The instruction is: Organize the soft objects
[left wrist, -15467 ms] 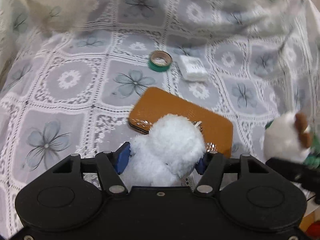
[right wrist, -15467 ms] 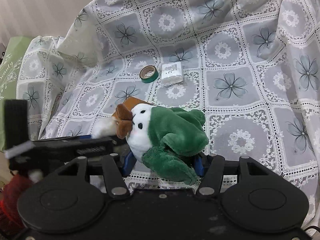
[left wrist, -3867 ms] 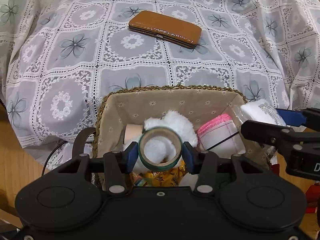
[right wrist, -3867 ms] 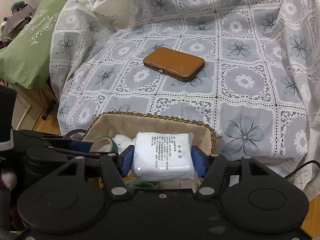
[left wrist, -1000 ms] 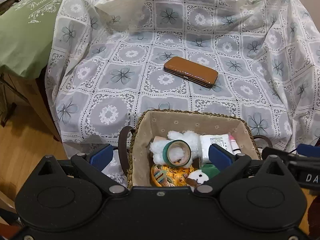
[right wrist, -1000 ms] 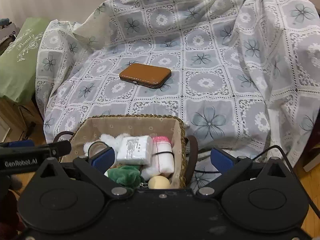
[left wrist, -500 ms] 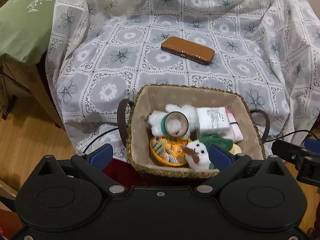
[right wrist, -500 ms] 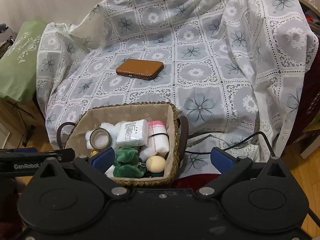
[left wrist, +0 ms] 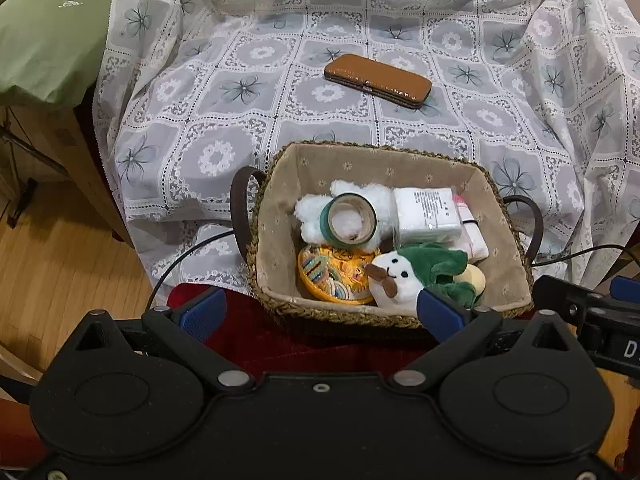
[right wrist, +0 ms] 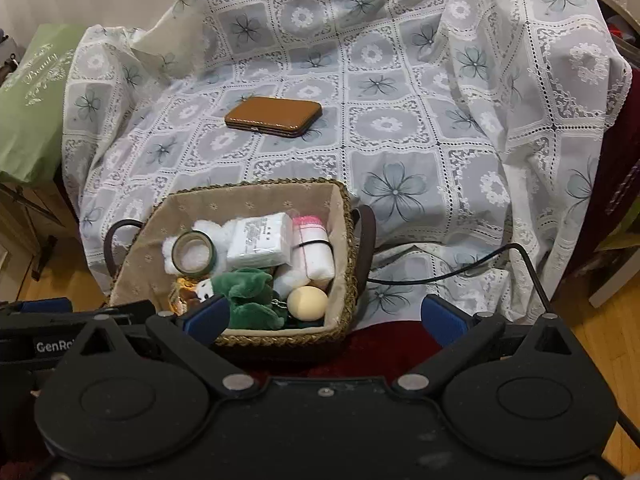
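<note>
A woven basket (left wrist: 276, 292) (right wrist: 344, 240) with a beige lining holds a fluffy white plush (left wrist: 380, 196) (right wrist: 204, 229), a green tape roll (left wrist: 351, 221) (right wrist: 194, 258), a white wrapped pack (left wrist: 426, 216) (right wrist: 262, 240), a pink-topped white roll (right wrist: 312, 252), a green-and-white plush (left wrist: 416, 270) (right wrist: 248, 292), a yellow patterned pouch (left wrist: 332, 272) and a cream ball (right wrist: 307, 302). My left gripper (left wrist: 320, 314) is open above and in front of the basket, empty. My right gripper (right wrist: 324, 316) is open too, over the basket's near right corner.
A brown leather case (left wrist: 378, 80) (right wrist: 274, 115) lies on the lace-covered sofa seat (left wrist: 240, 120) behind the basket. A green cushion (left wrist: 48, 28) lies at the left. A black cable (right wrist: 460, 272) trails right of the basket. Wooden floor (left wrist: 60, 264) and a dark red cloth (left wrist: 304, 344) lie below.
Both grippers have pulled back and up from the basket, which now looks farther away. Earlier they held the tape roll and the white pack; both now lie in the basket.
</note>
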`<state>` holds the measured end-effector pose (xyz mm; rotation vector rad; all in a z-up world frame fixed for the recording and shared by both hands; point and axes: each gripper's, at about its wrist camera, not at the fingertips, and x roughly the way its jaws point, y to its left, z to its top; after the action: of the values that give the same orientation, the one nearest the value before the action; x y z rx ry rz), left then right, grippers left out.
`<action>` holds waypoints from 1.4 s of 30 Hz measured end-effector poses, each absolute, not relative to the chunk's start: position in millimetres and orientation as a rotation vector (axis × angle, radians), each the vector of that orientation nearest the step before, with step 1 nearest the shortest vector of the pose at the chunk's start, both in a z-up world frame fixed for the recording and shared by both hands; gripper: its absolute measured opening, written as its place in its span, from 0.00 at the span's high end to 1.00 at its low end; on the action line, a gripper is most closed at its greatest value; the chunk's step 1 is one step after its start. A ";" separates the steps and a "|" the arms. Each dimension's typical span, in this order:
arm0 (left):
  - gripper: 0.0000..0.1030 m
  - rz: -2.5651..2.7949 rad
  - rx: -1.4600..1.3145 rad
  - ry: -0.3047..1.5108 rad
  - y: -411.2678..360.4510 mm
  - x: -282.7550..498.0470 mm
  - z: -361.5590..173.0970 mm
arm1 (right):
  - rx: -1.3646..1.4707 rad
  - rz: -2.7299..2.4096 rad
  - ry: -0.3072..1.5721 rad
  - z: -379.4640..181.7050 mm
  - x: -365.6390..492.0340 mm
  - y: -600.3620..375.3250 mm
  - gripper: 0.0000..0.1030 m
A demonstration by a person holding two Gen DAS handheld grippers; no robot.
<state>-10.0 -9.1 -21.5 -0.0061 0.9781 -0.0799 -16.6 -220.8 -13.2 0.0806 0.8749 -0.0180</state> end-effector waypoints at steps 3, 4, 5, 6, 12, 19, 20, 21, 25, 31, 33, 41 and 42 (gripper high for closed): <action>0.04 -0.070 -0.002 0.981 -8.7 -10.7 -22.3 | 0.083 -0.033 0.881 -14.4 -16.6 -222.5 0.00; 0.04 -0.067 -0.005 0.982 -8.0 -10.6 -22.3 | 0.084 -0.038 0.884 -14.9 -16.6 -223.3 0.00; 0.04 -0.065 -0.008 0.981 -7.4 -10.7 -22.2 | 0.085 -0.041 0.887 -15.5 -16.7 -223.5 0.00; 0.04 -0.062 -0.010 0.980 -6.9 -10.8 -22.0 | 0.088 -0.043 0.891 -16.1 -17.0 -224.2 0.00; 0.04 -0.059 0.002 0.973 -8.9 -12.6 -21.1 | 0.107 -0.049 0.904 -18.6 -17.6 -226.6 0.00; 0.04 -0.056 0.004 0.968 -9.1 -12.3 -20.4 | 0.115 -0.052 0.902 -18.5 -18.0 -226.5 0.00; 0.04 -0.057 0.005 0.968 -9.2 -12.4 -20.4 | 0.115 -0.051 0.903 -18.7 -17.9 -226.5 0.00; 0.04 -0.058 0.005 0.968 -9.3 -12.2 -20.3 | 0.116 -0.051 0.904 -18.7 -18.1 -226.3 0.00; 0.04 -0.060 0.008 0.969 -9.0 -12.3 -20.1 | 0.117 -0.048 0.906 -19.3 -18.1 -225.3 0.00; 0.04 -0.059 0.008 0.971 -9.4 -12.7 -20.4 | 0.118 -0.048 0.909 -19.8 -18.2 -224.7 0.00; 0.04 -0.059 0.009 0.971 -9.7 -13.1 -20.7 | 0.120 -0.048 0.911 -20.6 -18.4 -224.2 0.00; 0.04 -0.059 0.009 0.970 -9.7 -13.5 -21.0 | 0.124 -0.044 0.918 -22.3 -18.7 -223.9 0.00; 0.04 -0.058 0.009 0.971 -9.7 -13.5 -21.0 | 0.124 -0.043 0.919 -22.5 -18.7 -223.6 0.00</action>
<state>-13.5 -9.8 -21.0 0.0087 0.9707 -0.0585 -18.7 -223.6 -22.5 0.1240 0.9189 -0.0435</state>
